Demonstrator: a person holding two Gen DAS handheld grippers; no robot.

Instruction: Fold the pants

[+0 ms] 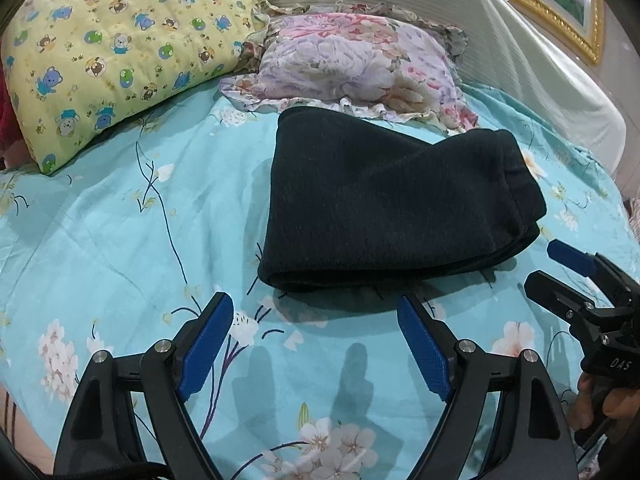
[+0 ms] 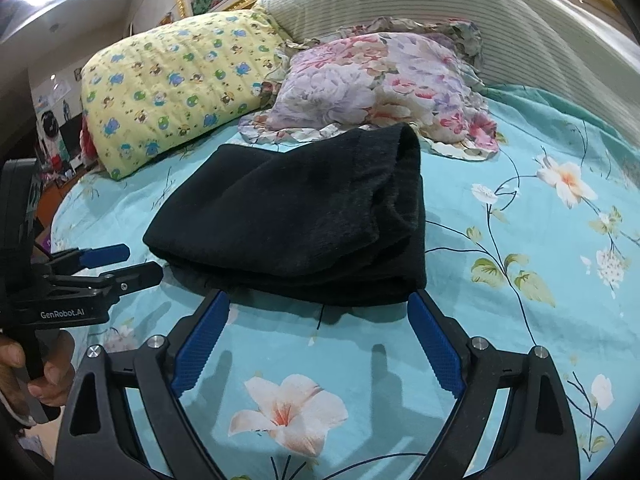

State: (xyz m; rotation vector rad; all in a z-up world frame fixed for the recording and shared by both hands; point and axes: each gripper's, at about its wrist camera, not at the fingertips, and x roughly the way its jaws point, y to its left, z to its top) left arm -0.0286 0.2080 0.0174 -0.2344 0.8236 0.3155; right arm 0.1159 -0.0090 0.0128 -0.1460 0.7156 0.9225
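Note:
Black pants (image 1: 384, 200) (image 2: 296, 216) lie folded into a thick rectangular bundle on the turquoise floral bedsheet (image 1: 120, 240) (image 2: 520, 208). My left gripper (image 1: 316, 304) hovers open just short of the bundle's near edge, nothing between its blue pads. My right gripper (image 2: 318, 300) is open too, its right fingertip (image 2: 418, 300) close to the bundle's near right corner. Each gripper shows in the other's view: the right one (image 1: 560, 264) at the far right, the left one (image 2: 128, 262) at the far left, both held by a hand.
A yellow cartoon-print pillow (image 1: 112, 52) (image 2: 176, 88) and a floral pillow (image 1: 360, 64) (image 2: 384, 84) lie behind the pants against a pale ribbed headboard (image 1: 480, 32) (image 2: 480, 12). A gold picture frame (image 1: 560, 12) hangs above. Bare sheet lies left and right of the bundle.

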